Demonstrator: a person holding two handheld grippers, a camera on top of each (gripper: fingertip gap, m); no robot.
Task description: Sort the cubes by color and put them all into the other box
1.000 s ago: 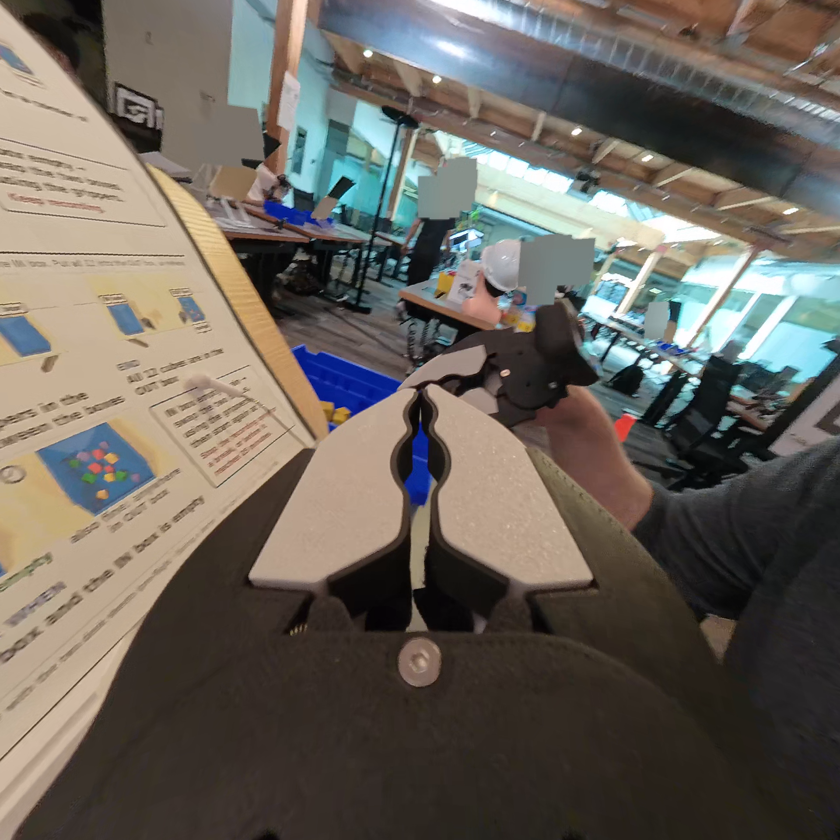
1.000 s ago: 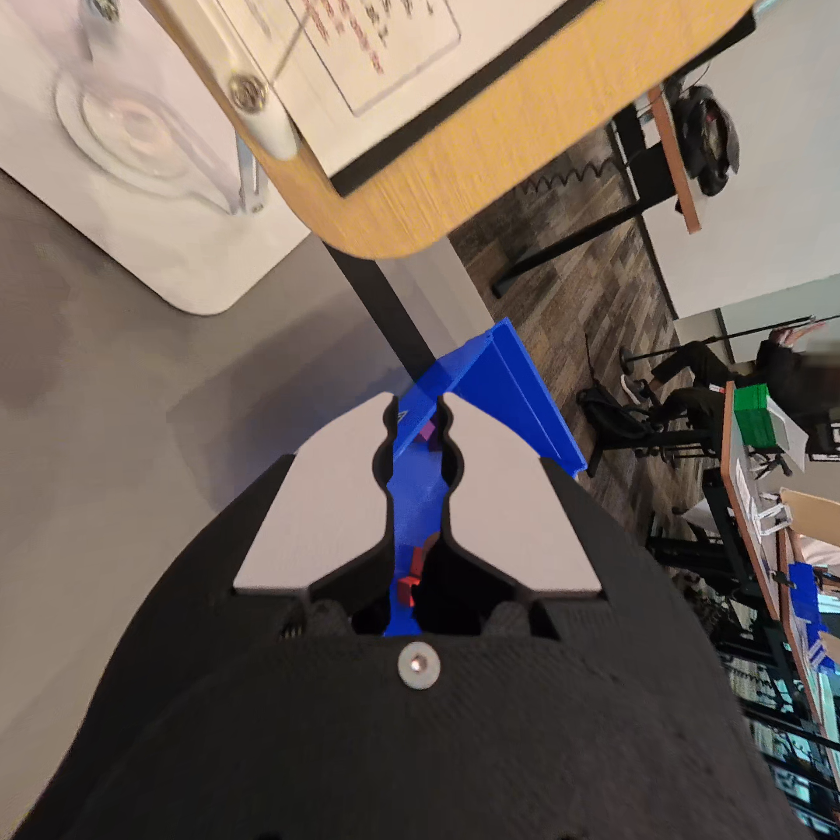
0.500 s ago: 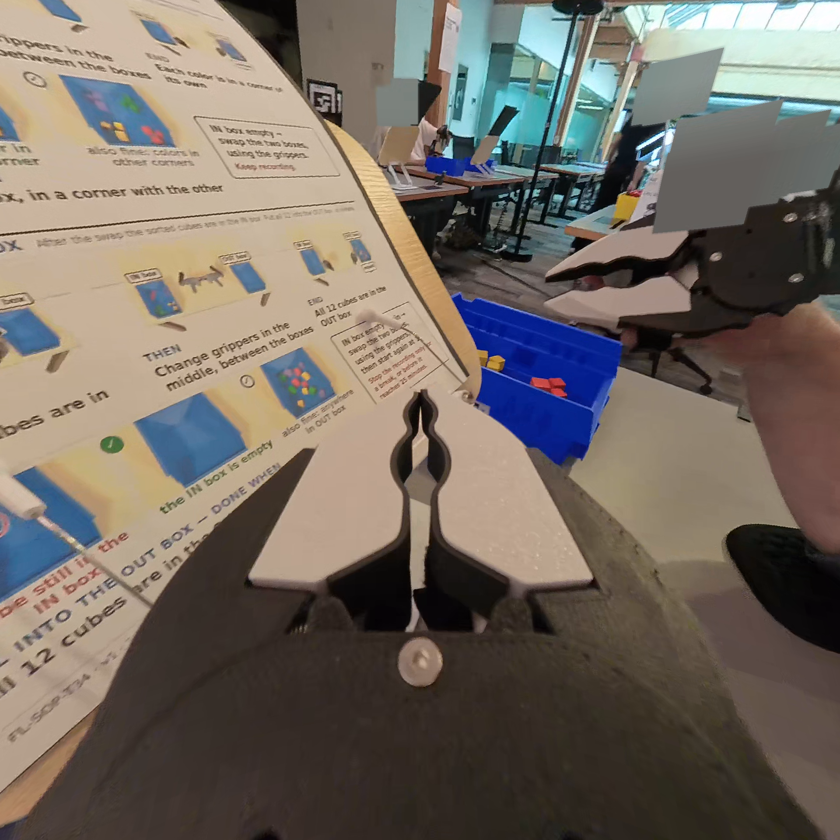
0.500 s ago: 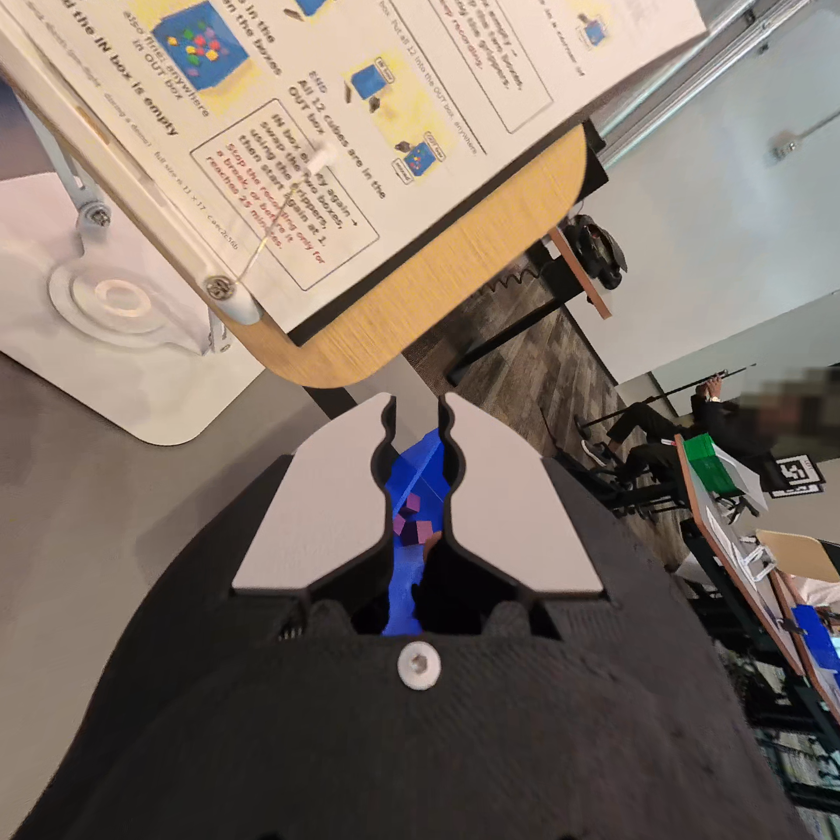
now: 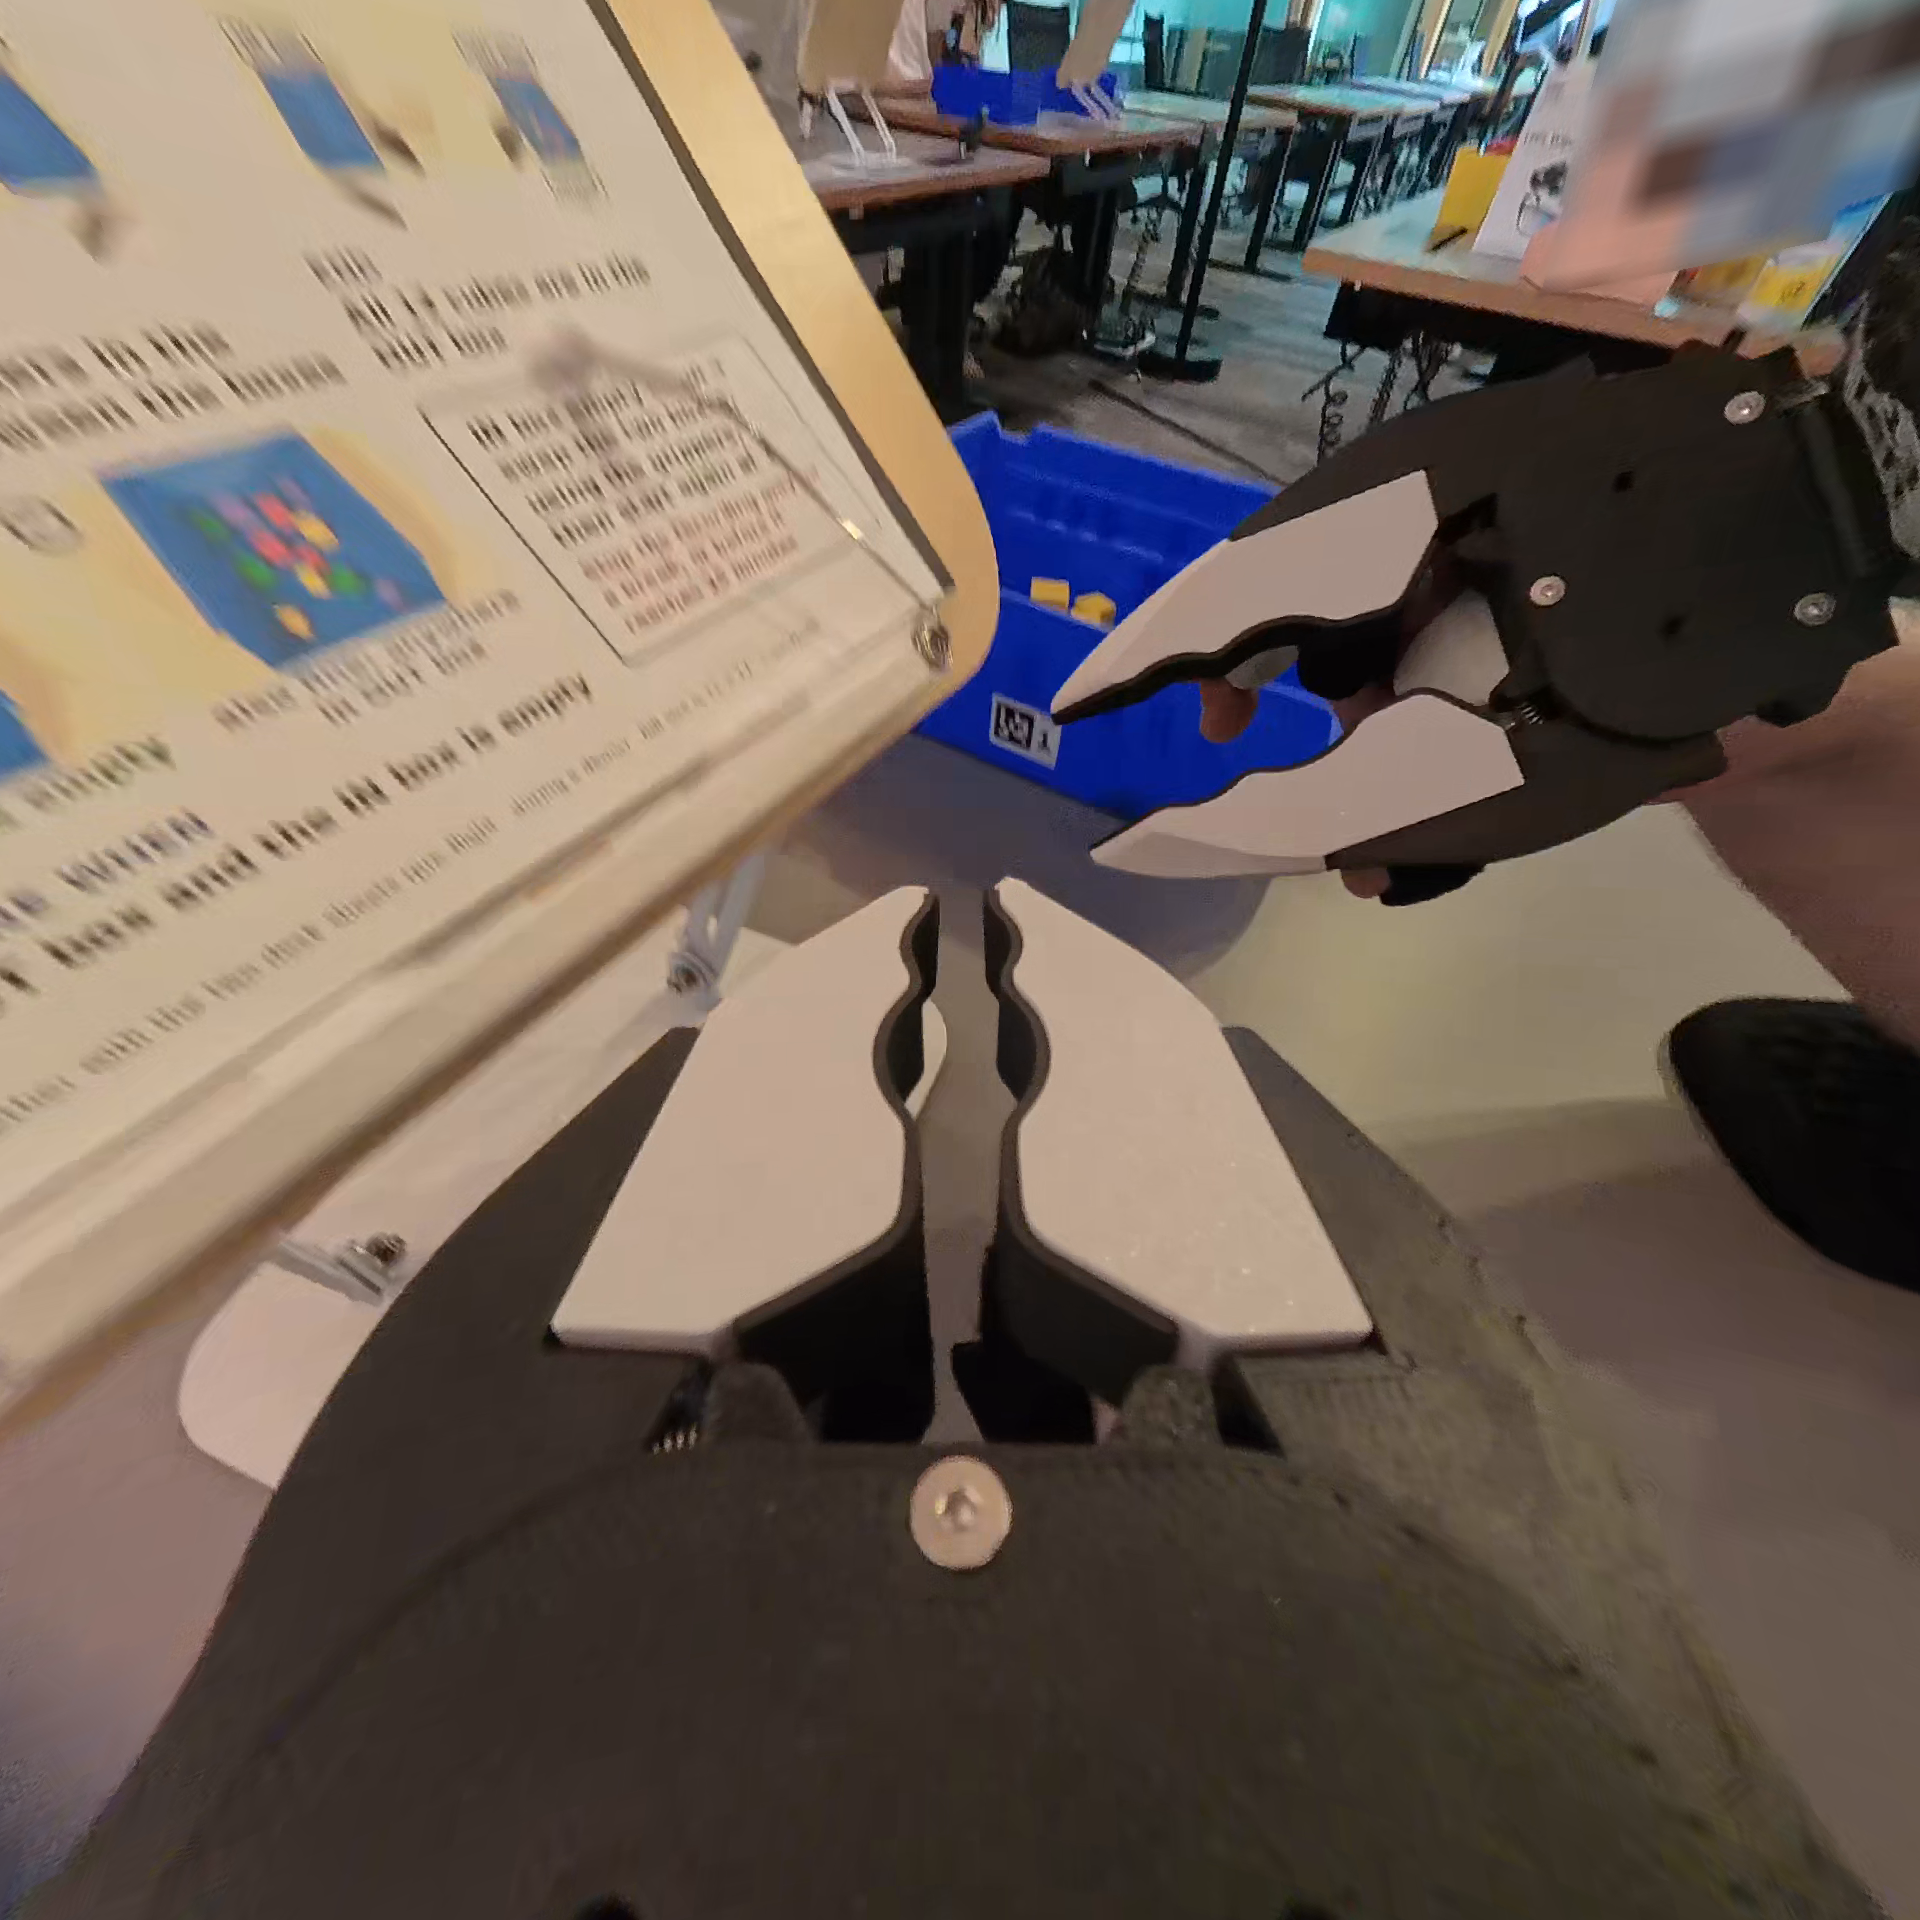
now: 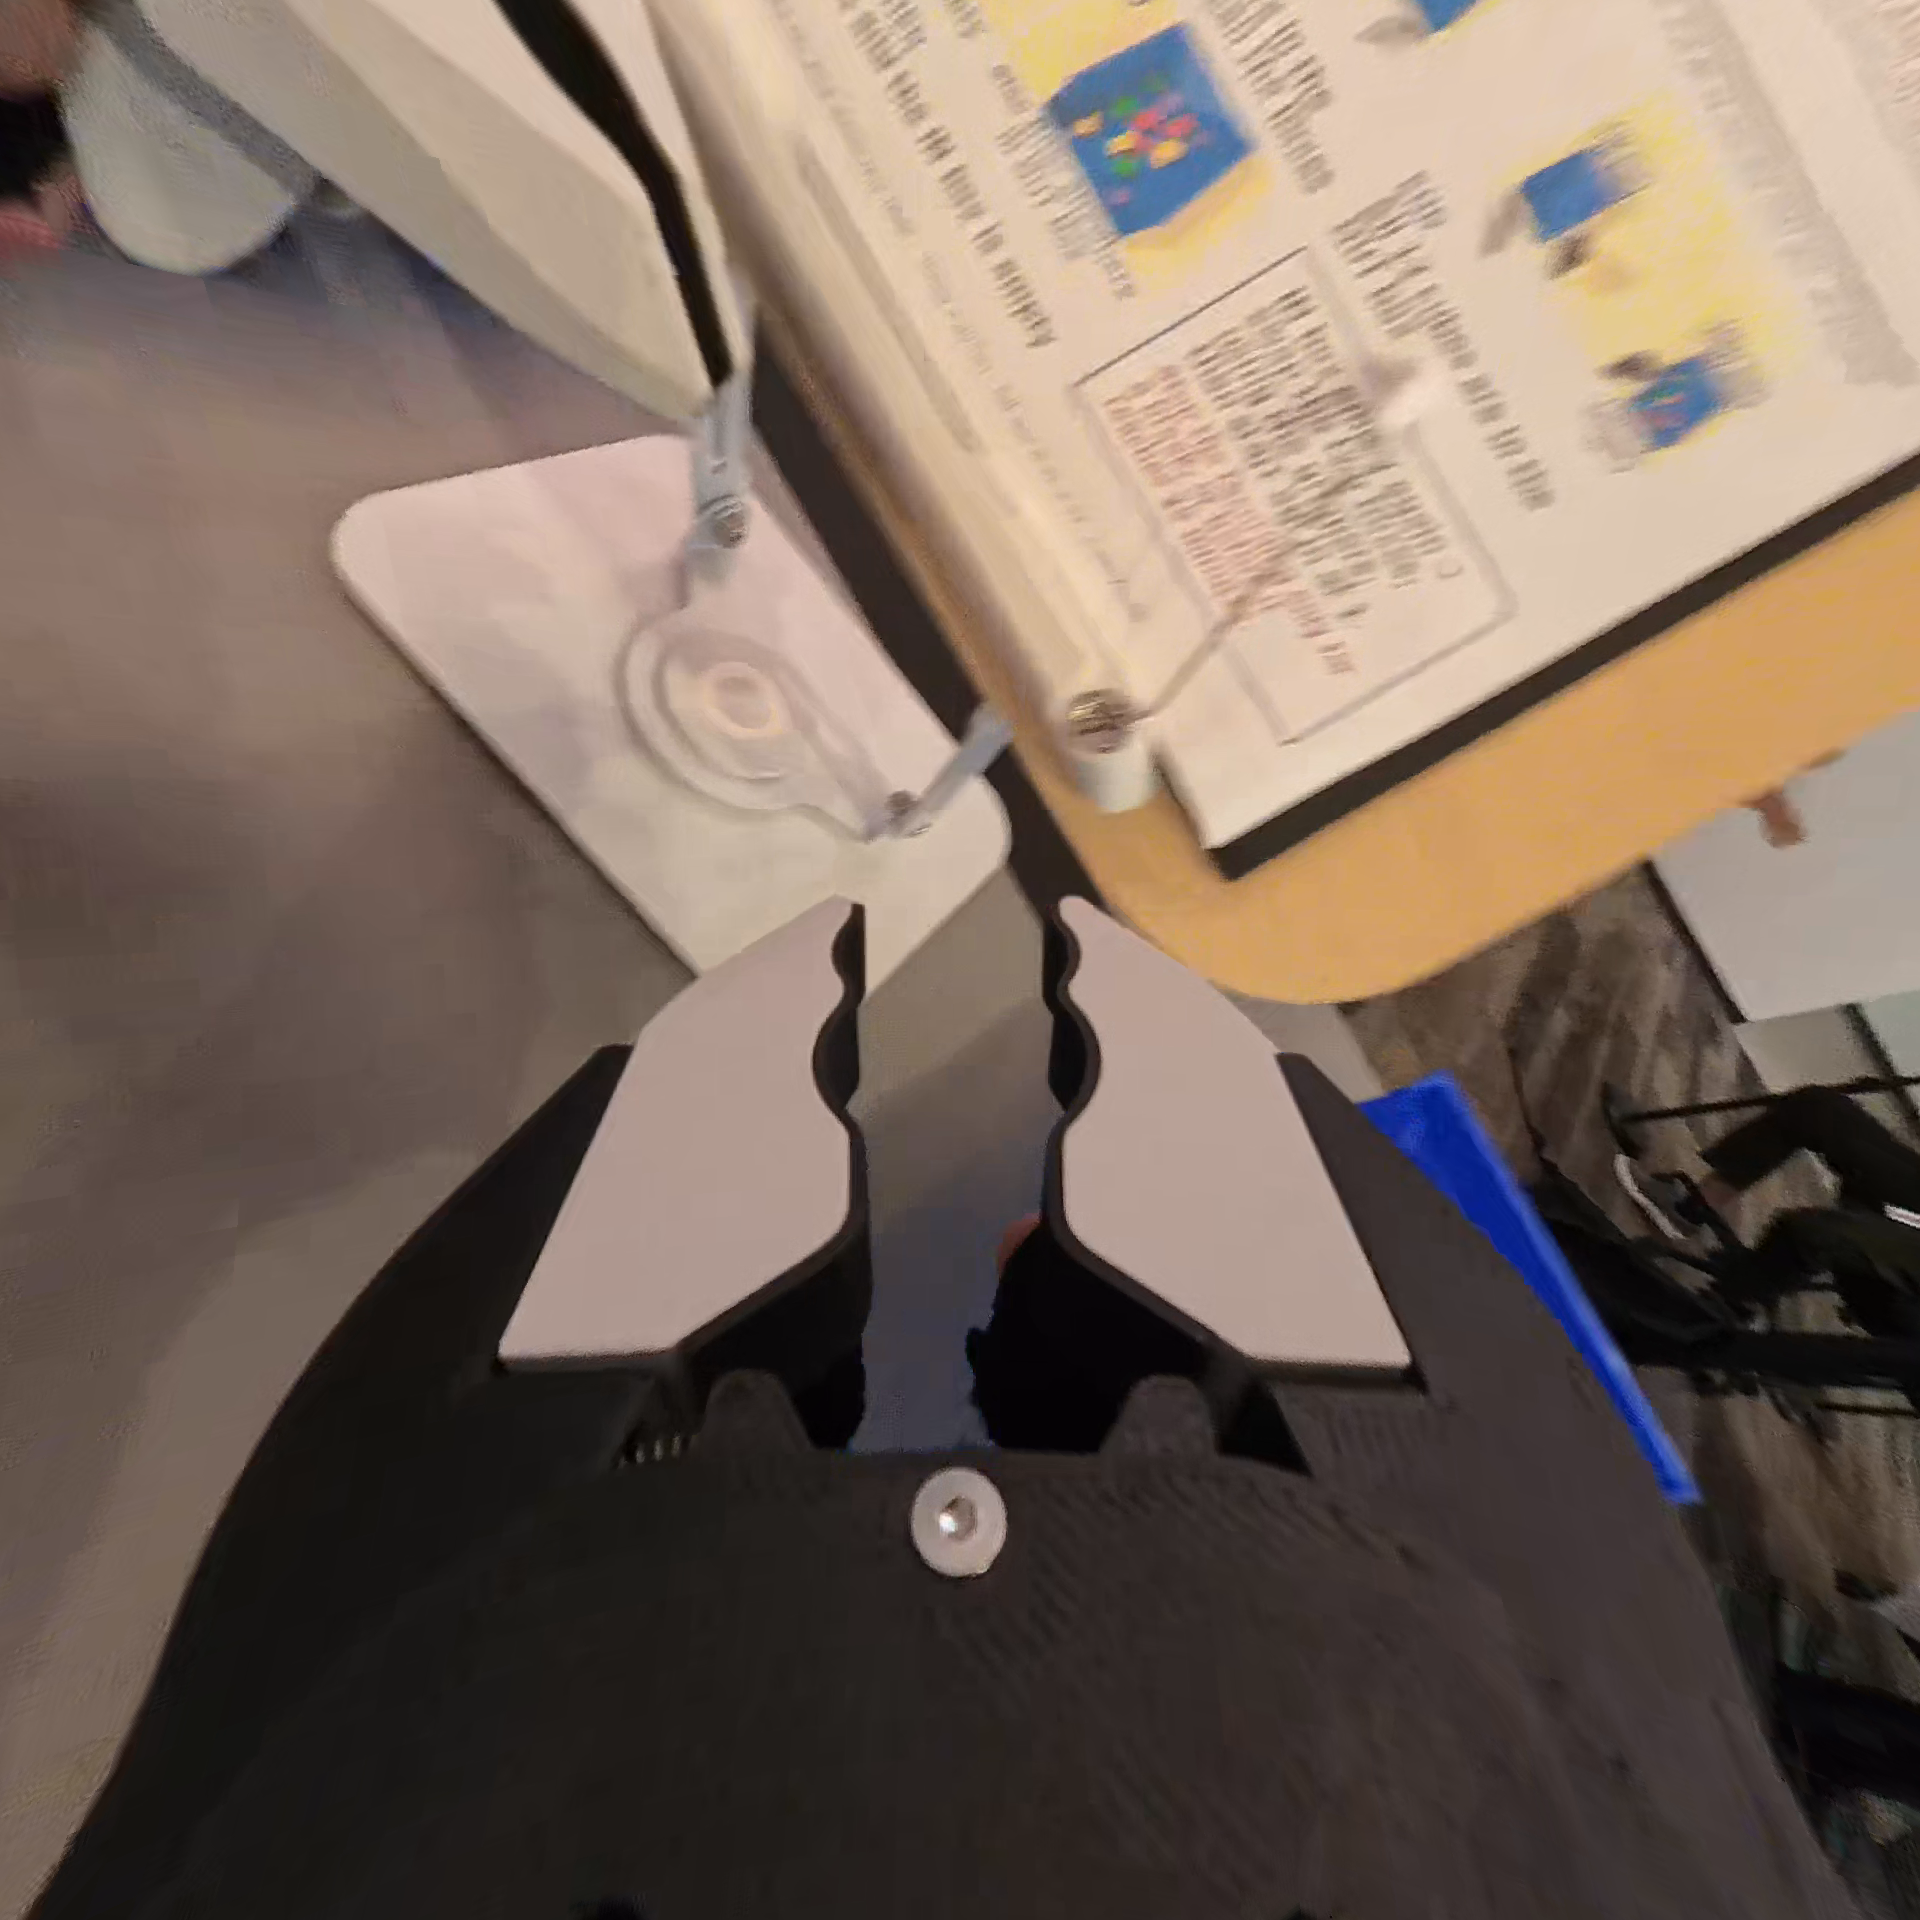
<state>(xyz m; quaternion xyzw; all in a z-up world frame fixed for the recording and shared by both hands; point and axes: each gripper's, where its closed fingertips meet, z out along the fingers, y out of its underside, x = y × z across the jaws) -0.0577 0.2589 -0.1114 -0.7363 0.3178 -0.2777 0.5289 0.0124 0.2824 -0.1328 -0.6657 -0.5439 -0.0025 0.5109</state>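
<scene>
In the left wrist view a blue box [image 5: 1112, 520] stands on the grey table behind the instruction board, with two yellow cubes [image 5: 1065, 600] inside. My left gripper [image 5: 961, 904] hangs over the table short of the box; its fingers stand a narrow slit apart with nothing between them. My right gripper [image 5: 1075, 784] is held sideways in front of the box's near wall, open and empty. In the right wrist view the right gripper [image 6: 956, 914] is open over bare table, with a blue box edge [image 6: 1496, 1226] at its right.
A wooden board with an instruction sheet [image 5: 416, 520] tilts over the left on a white stand base [image 6: 665, 665]. It also fills the top right of the right wrist view [image 6: 1351, 416]. A dark glove-like thing [image 5: 1808, 1122] lies at the right. Desks and chairs stand beyond the table.
Both views have swung down towards the table. My left fingers have parted from shut to a narrow slit. My right fingers have opened wider, and the right gripper has dropped in front of the blue box.
</scene>
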